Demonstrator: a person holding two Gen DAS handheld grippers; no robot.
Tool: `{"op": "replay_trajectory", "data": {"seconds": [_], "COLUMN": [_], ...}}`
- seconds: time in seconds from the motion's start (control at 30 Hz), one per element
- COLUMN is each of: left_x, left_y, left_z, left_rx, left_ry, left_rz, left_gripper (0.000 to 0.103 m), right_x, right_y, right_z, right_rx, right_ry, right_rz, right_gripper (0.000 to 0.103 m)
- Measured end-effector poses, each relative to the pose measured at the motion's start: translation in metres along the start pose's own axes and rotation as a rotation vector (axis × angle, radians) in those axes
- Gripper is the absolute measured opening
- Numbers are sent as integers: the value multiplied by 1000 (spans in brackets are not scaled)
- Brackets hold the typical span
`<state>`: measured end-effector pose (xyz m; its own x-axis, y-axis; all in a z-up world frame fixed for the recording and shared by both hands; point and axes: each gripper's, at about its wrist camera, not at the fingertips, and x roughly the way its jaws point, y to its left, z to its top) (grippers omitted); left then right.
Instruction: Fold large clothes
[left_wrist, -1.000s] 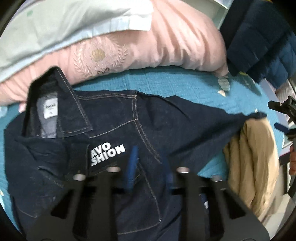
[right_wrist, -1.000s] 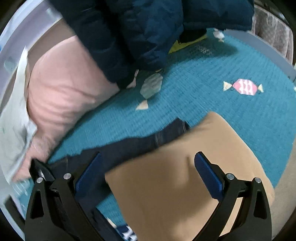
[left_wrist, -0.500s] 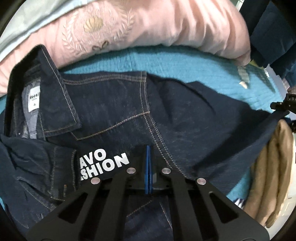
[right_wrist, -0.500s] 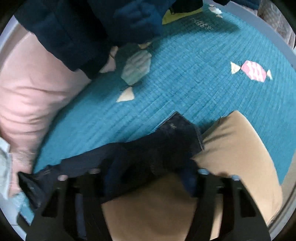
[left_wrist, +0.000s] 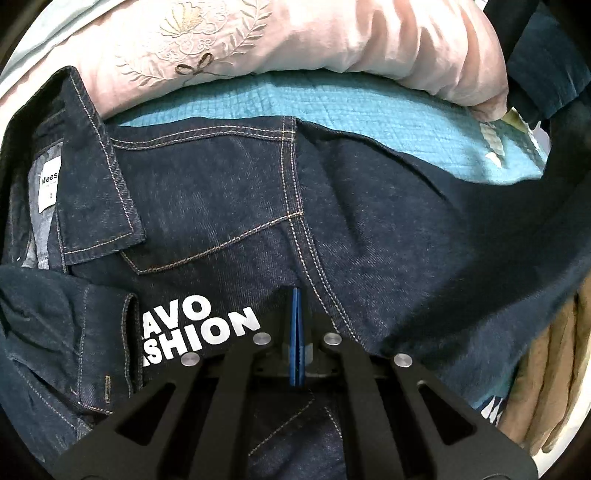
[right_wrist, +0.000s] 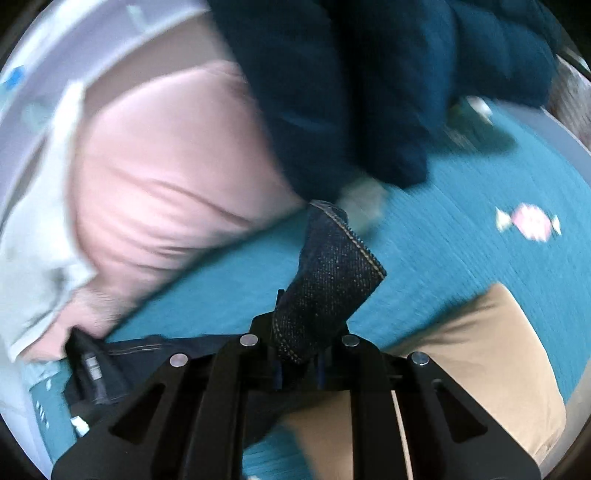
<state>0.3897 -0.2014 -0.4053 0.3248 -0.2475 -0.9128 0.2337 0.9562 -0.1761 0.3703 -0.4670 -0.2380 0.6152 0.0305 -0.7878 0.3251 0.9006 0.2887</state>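
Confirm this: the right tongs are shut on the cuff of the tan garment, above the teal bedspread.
Not the tan garment. The right wrist view shows the right tongs shut on the denim jacket's cuff, above the teal bedspread.

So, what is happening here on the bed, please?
A person with a gripper in each hand is folding a dark denim jacket spread on the teal bedcover. The right gripper is shut on the sleeve cuff, held above the bedcover. The left gripper is shut, low over the jacket's chest; whether it pinches fabric is unclear. A tan garment lies beside.
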Motion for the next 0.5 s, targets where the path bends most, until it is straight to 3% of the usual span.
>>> {"op": "replay_trajectory", "data": {"seconds": [0.13, 0.27, 0.4, 0.5], "left_x": [1, -9, -51, -85], "left_y": [2, 6, 26, 49], "left_z": [-1, 2, -4, -9], "left_rx": [2, -7, -39, -53], "left_ry": [1, 11, -53, -102], "left_rz": [-3, -6, -111, -101], "left_gripper": [0, 1, 1, 1], "right_x": [-40, -69, -79, -81], "right_y": [56, 108, 151, 181], "right_z": [-7, -25, -43, -61], "right_rx": [-127, -256, -340, -375], "right_ry": [-49, -86, -82, -59], "right_rz": [137, 177, 211, 252], "right_gripper": [11, 11, 11, 11]}}
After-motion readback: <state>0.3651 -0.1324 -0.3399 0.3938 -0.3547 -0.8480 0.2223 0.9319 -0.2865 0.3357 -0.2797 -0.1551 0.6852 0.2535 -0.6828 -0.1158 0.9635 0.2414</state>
